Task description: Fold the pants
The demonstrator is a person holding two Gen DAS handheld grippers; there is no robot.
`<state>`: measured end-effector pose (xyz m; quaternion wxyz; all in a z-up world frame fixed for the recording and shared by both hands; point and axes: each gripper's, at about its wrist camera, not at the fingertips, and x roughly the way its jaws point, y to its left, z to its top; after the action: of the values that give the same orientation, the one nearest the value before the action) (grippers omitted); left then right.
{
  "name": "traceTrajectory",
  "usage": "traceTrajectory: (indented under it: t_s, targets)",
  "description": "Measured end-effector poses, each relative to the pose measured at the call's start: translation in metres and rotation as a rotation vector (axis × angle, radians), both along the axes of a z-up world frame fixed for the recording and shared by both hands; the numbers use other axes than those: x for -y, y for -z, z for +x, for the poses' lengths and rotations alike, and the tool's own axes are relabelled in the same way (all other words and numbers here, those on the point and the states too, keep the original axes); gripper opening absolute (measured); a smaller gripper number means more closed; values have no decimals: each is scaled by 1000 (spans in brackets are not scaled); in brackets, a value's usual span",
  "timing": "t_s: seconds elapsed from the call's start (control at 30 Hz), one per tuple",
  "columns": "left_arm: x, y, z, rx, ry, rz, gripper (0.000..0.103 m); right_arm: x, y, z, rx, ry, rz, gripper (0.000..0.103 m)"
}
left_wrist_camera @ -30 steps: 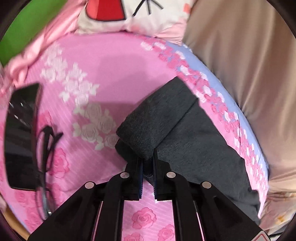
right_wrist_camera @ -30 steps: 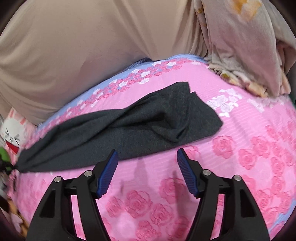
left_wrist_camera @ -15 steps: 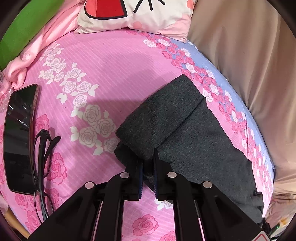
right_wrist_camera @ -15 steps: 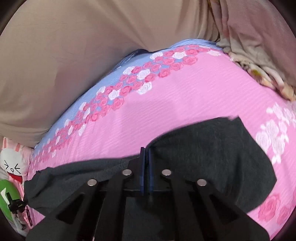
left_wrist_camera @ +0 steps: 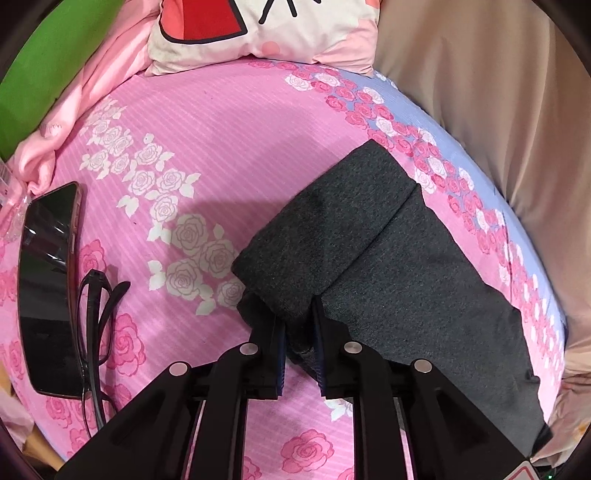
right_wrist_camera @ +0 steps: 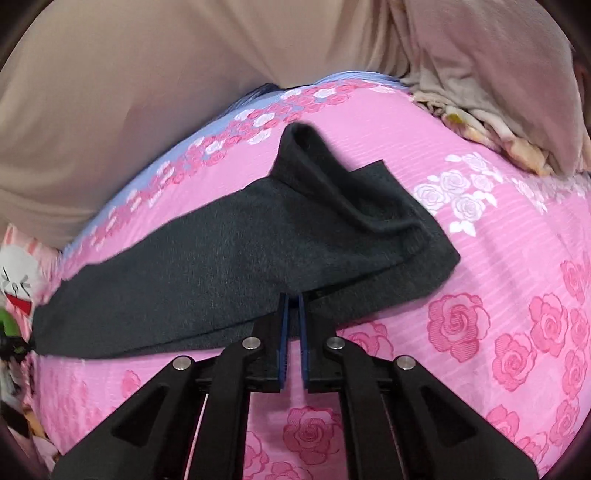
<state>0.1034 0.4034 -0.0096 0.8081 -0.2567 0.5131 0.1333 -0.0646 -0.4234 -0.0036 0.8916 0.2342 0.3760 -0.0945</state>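
Dark grey pants (left_wrist_camera: 388, 273) lie on a pink rose-patterned bed sheet (left_wrist_camera: 221, 147), one end folded back over the rest. My left gripper (left_wrist_camera: 300, 314) is shut on the folded end of the pants, with cloth bunched between its jaws. In the right wrist view the pants (right_wrist_camera: 229, 258) stretch from lower left to right, with a raised fold at the far end. My right gripper (right_wrist_camera: 291, 299) is shut on the near edge of the pants.
A black phone (left_wrist_camera: 46, 284) and black glasses (left_wrist_camera: 96, 314) lie on the sheet at the left. A cartoon pillow (left_wrist_camera: 258, 29) sits at the head. A beige curtain (left_wrist_camera: 498, 110) borders the bed's far side. A crumpled blanket (right_wrist_camera: 498, 92) lies at the far right.
My right gripper closed on the pants' near edge and has pulled back, lifting the cloth into a fold. My left gripper stays shut on the folded end and has risen slightly.
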Motion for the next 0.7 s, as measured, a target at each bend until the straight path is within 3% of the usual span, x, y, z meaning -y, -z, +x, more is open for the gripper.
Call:
traceTrajectory:
  t_s: [0.03,0.07,0.1,0.17,0.2,0.23,0.33,0.4,0.43,0.47,0.5,0.53,0.57,0.63,0.7]
  targets:
    - [0,0,0,0,-3,1,15,5,-2,4,1,12,10,27]
    - [0,0,0,-1,-4,1,16,9,-4,7,2,44,-2,54]
    - [0,1,0,1,-4,3,16,14,-5,10,7,71,-13,64]
    - [1,1,0,3,-8,6,16,25,-3,20,15,98,15,60]
    - [1,1,1,5,-9,13,16,31,-2,26,17,106,34,26]
    - [2,-1,2,7,-8,18,15,33,0,33,6,108,43,4]
    - [3,-14,2,53,-1,53,11,31,-25,23,106,119,21,2]
    - [6,-22,-1,57,26,112,17,24,-40,7,137,116,-41,2]
    - [7,-23,-2,41,29,142,25,25,-36,1,100,135,-82,2]
    - [7,-21,-3,14,28,172,41,29,-29,0,48,155,-114,5]
    - [7,-19,-8,-23,6,224,46,33,-18,1,-30,168,-143,19]
    - [7,-20,-13,-44,-21,261,52,37,-8,-2,-104,207,-178,24]
    - [10,-24,-22,-35,-48,283,52,36,-9,-12,-114,255,-208,26]
    - [19,-42,-42,33,-93,283,52,20,-25,-26,-50,276,-228,27]
    - [38,-61,-55,123,-49,255,52,-19,-49,-18,32,181,-256,27]
